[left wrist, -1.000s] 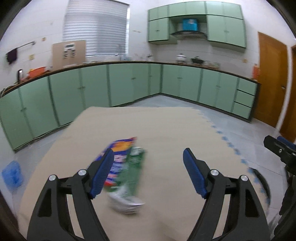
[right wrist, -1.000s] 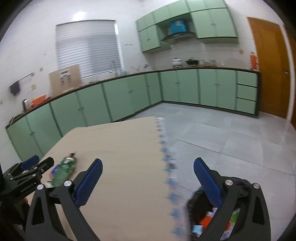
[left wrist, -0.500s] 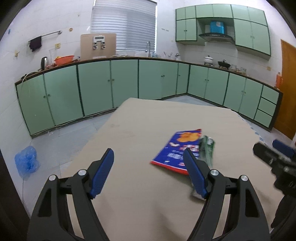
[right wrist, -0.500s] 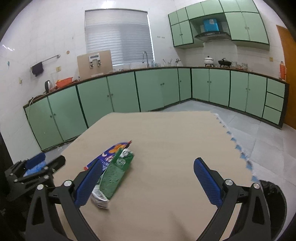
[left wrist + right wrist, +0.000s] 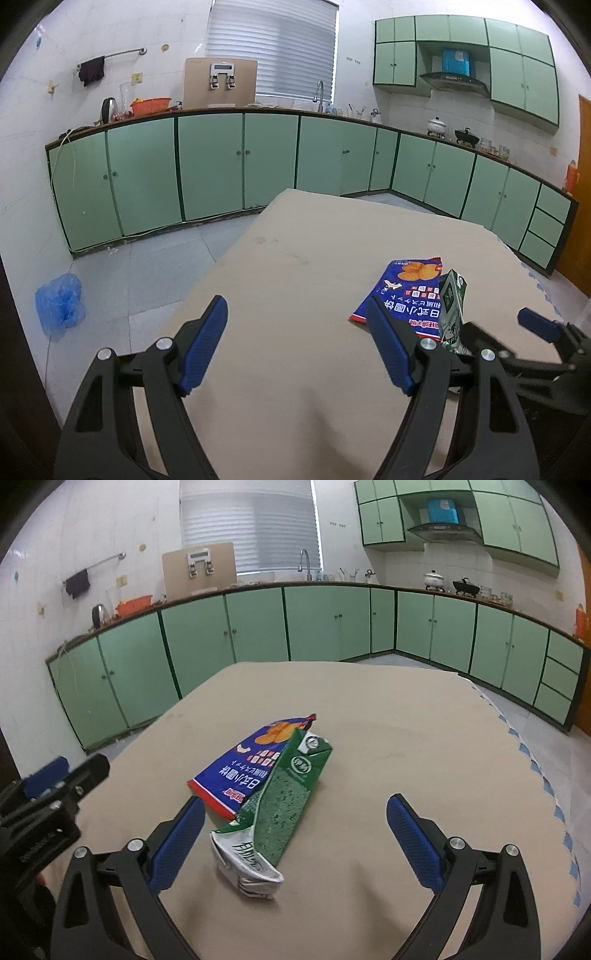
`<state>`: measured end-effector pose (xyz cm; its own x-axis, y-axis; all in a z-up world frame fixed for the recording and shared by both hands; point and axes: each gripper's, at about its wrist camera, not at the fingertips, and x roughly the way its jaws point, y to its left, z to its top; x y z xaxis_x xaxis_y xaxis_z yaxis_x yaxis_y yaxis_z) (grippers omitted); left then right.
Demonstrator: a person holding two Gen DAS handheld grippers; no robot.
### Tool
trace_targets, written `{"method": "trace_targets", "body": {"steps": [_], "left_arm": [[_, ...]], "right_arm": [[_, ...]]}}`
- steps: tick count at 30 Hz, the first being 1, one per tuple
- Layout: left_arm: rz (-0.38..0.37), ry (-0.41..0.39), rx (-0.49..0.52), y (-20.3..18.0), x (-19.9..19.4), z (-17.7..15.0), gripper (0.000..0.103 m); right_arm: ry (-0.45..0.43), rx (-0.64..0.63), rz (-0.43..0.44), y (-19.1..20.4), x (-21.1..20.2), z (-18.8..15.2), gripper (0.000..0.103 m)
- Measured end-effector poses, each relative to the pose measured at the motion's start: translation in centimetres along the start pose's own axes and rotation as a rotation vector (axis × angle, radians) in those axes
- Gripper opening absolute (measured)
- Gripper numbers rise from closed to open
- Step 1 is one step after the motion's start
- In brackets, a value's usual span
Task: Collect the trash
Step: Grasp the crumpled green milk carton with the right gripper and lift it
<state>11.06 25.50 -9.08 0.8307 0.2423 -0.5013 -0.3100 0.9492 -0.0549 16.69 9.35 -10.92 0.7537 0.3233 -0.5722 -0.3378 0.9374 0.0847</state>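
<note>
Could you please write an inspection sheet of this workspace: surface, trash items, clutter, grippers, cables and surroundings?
Surface: beige mat, mostly bare, with a few faint marks.
Job's things: blue snack bag lying flat; crushed green carton lying partly over the bag's edge.
Clutter: nothing seen on the mat besides the trash.
Grippers: left gripper open, over bare mat, trash to its right; right gripper open, with the carton's crumpled end between its fingers, untouched.
Cables: a white cord hangs from the counter.
Surroundings: green cabinets along the walls, blue plastic bag on the tiled floor, orange basin on the counter.
</note>
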Motion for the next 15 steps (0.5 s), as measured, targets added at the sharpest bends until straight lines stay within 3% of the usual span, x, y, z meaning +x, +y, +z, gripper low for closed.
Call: {"method": "trace_targets", "body": {"steps": [9, 12, 14, 15], "left_arm": [[0.001, 0.0, -0.011, 0.4, 0.2, 0.0, 0.075], [-0.002, 0.006, -0.01, 0.2, 0.3, 0.0, 0.075], [-0.005, 0.009, -0.009, 0.2, 0.4, -0.2, 0.075], [-0.005, 0.01, -0.009, 0.1, 0.4, -0.3, 0.075]], "right_arm": [[0.066, -0.017, -0.023, 0.5, 2.1, -0.8, 0.094], [0.082, -0.019, -0.003, 0.4, 2.3, -1.0, 0.083], [0.088, -0.028, 0.024, 0.4, 2.4, -1.2, 0.061], [0.098, -0.03, 0.047, 0.3, 2.5, -1.3, 0.057]]}}
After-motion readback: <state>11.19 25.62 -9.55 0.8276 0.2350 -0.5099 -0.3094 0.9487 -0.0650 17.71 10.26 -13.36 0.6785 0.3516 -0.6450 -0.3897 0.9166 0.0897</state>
